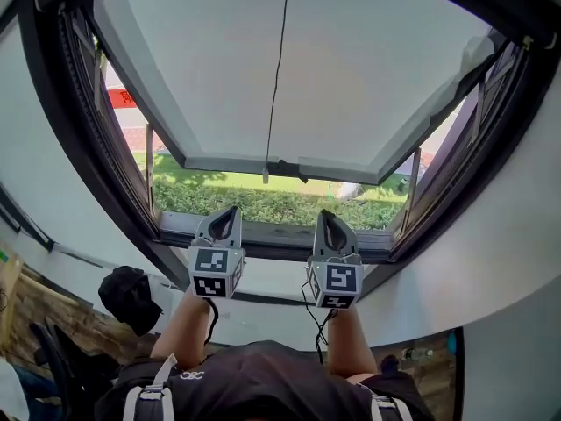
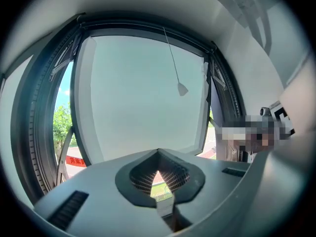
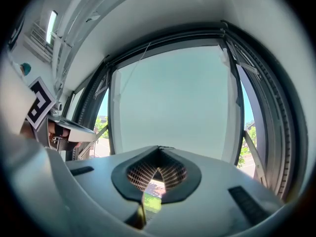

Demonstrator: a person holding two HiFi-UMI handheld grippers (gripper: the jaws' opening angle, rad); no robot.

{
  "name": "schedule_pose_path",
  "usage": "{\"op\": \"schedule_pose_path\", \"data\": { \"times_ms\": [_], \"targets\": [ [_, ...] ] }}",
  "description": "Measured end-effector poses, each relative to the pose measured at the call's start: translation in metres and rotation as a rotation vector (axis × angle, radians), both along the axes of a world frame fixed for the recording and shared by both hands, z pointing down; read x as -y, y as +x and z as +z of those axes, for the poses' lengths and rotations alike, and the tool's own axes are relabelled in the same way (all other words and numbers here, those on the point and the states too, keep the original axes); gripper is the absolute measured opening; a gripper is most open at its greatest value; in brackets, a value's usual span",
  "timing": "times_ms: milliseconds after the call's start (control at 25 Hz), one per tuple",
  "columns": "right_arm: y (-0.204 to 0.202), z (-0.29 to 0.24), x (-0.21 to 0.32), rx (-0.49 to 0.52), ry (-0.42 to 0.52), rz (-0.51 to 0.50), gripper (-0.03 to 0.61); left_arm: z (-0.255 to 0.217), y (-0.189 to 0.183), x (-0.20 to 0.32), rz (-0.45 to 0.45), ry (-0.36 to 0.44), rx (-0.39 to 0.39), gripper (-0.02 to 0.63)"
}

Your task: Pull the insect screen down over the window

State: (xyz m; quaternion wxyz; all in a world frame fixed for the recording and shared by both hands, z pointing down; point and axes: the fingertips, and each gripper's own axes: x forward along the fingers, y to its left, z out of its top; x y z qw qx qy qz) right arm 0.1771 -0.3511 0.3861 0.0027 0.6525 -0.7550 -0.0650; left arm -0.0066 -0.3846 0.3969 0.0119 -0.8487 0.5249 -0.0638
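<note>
Left tongs: the left tongs (image 1: 232, 210) are pressed together with nothing between them, held low in front of the sill and pointing up at the opening.
Right tongs: the right tongs (image 1: 323, 214) are the same, closed tight and empty, just beside the left pair at the same height.
Step in hand: I'd say it's the reach. Nothing is gripped yet, and the screen looks undrawn.
Doing it well: one pair has to open before it arrives, then come up under the small pale cone-shaped pull knob (image 1: 265, 178). It should close on the thin dark cord (image 1: 278, 77) just above that knob, so the knob acts as a stop. Then pull straight down along the frame, not out towards the room, so the screen runs true. The cord is thin and hangs free, so a brush from a jaw will likely set it swinging.
Cord against tongs: the knob hangs above and between the two pairs, slightly nearer the left, clearly apart from both. In the left gripper view it sits up and to the right of the tips (image 2: 182, 89).
Insect screen: no mesh shows across the opening. It's presumably rolled up at the head of the dark metal window frame (image 1: 263, 240), well above both tongs.
Beyond: the white-framed glass sash (image 1: 351, 86) is swung outward, with a green hedge (image 1: 263, 203) below it.
</note>
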Motion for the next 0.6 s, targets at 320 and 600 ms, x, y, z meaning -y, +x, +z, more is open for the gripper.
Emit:
{"op": "schedule_pose_path", "data": {
  "times_ms": [320, 600],
  "targets": [
    [-0.014, 0.003, 0.004, -0.108, -0.001, 0.119, 0.005, -0.004, -0.030, 0.019, 0.056, 0.052, 0.097, 0.014],
    [-0.008, 0.004, 0.006, -0.699, -0.010, 0.241, 0.003, -0.023, -0.055, 0.034, -0.050, 0.457, 0.686, 0.014]
  ]
}}
